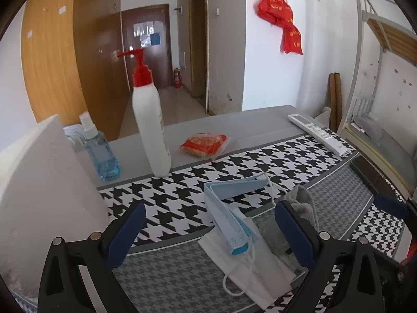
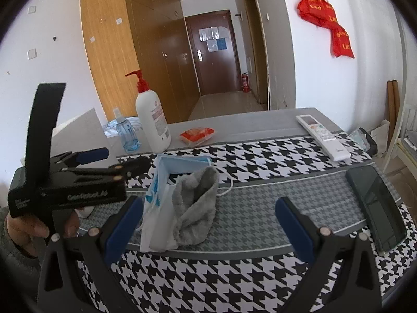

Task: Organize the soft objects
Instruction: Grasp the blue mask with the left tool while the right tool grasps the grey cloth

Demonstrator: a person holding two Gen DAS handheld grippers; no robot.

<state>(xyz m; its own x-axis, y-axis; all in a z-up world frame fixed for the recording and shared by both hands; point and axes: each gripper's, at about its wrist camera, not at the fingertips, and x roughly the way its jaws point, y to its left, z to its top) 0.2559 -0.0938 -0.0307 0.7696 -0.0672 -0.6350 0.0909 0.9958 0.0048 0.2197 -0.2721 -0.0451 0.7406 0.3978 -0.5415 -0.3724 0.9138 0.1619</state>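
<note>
Over the houndstooth mat [image 2: 260, 156], both jaws wide open, left gripper [image 1: 211, 230] straddling blue masks [image 1: 229, 214], right gripper [image 2: 208, 224] empty.

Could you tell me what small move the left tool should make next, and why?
Probably ease the left tool forward and down, then close on the blue face mask. Its jaws are open and empty, the folded mask lies between them atop a white mask, and the grey sock bunches against the far finger. The right tool is open, holding nothing.
</note>
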